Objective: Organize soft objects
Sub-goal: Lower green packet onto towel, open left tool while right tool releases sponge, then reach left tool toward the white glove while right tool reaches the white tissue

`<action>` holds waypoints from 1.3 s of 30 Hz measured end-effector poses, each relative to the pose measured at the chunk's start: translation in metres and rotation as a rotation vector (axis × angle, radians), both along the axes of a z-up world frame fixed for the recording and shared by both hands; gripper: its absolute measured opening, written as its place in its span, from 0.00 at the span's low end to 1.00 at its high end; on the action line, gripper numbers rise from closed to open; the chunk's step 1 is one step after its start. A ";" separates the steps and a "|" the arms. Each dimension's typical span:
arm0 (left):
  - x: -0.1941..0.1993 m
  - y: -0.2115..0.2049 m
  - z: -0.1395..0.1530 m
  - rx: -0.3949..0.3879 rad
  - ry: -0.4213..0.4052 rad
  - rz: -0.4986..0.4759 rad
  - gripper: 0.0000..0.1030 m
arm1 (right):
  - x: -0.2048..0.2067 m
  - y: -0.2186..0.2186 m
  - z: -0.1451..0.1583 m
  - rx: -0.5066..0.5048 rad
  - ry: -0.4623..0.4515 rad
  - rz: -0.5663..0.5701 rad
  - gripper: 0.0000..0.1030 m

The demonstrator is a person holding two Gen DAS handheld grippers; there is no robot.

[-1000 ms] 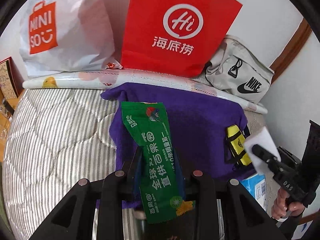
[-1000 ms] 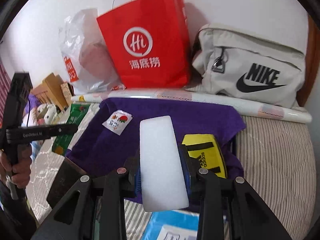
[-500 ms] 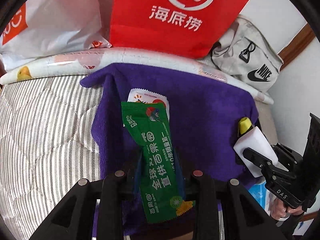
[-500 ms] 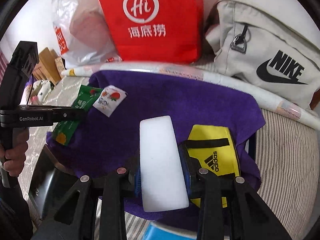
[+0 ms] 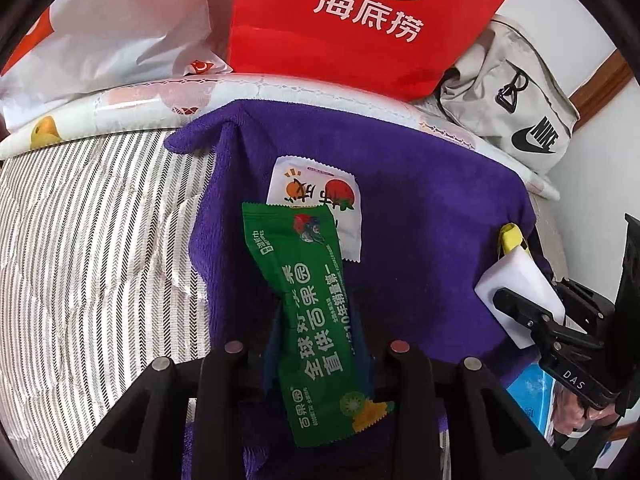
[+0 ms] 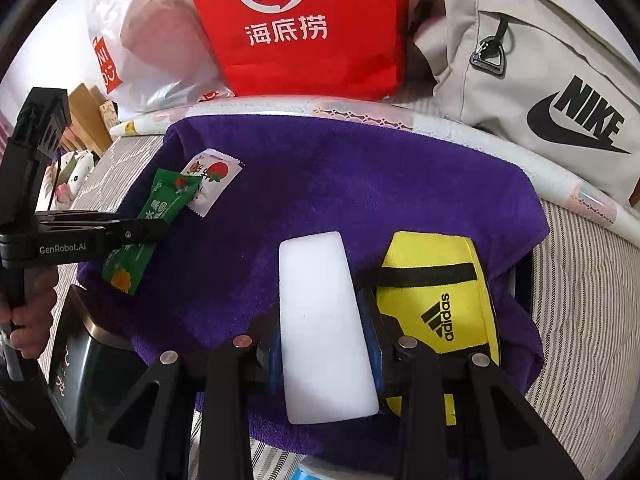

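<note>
Both fisheye cameras sit just behind their tongs, looking steeply down and close onto the purple towel [image 5: 420,216] on the bed. Each shows the red bag [image 6: 304,28] at frame top; both share the towel.

Green wet-wipe packet [image 5: 316,320] and white sponge block [image 6: 324,328] over purple towel [image 6: 360,184]

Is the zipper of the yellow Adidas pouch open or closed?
Cannot tell. The yellow Adidas pouch lies flat on the purple towel; only a black strip crosses its top, and no zipper teeth or gap show.
</note>
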State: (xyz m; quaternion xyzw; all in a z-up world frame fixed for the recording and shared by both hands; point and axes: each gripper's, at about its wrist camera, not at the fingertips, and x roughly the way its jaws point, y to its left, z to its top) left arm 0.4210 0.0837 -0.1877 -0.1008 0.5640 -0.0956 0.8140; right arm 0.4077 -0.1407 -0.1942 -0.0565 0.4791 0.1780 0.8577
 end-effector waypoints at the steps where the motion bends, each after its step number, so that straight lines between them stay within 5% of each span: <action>1: 0.000 0.001 0.000 -0.009 0.003 0.000 0.33 | 0.000 0.000 0.000 -0.004 -0.002 -0.004 0.34; 6: 0.000 0.003 0.006 -0.069 0.000 0.003 0.51 | -0.001 0.001 0.002 0.007 -0.006 0.005 0.51; 11: -0.008 0.000 0.020 -0.018 -0.020 0.010 0.54 | -0.010 0.000 0.014 -0.014 -0.060 -0.012 0.64; 19: -0.049 0.003 0.052 -0.008 -0.059 0.024 0.54 | -0.050 -0.017 0.050 0.021 -0.122 -0.040 0.65; 27: -0.121 0.014 0.074 -0.019 -0.083 0.057 0.54 | -0.148 -0.030 0.071 0.049 -0.243 -0.035 0.65; 36: -0.188 0.012 0.063 -0.024 -0.075 0.061 0.54 | -0.243 -0.018 0.063 0.070 -0.269 0.047 0.64; 39: -0.205 0.013 0.057 -0.019 -0.070 0.063 0.54 | -0.263 -0.008 0.053 0.082 -0.250 0.081 0.57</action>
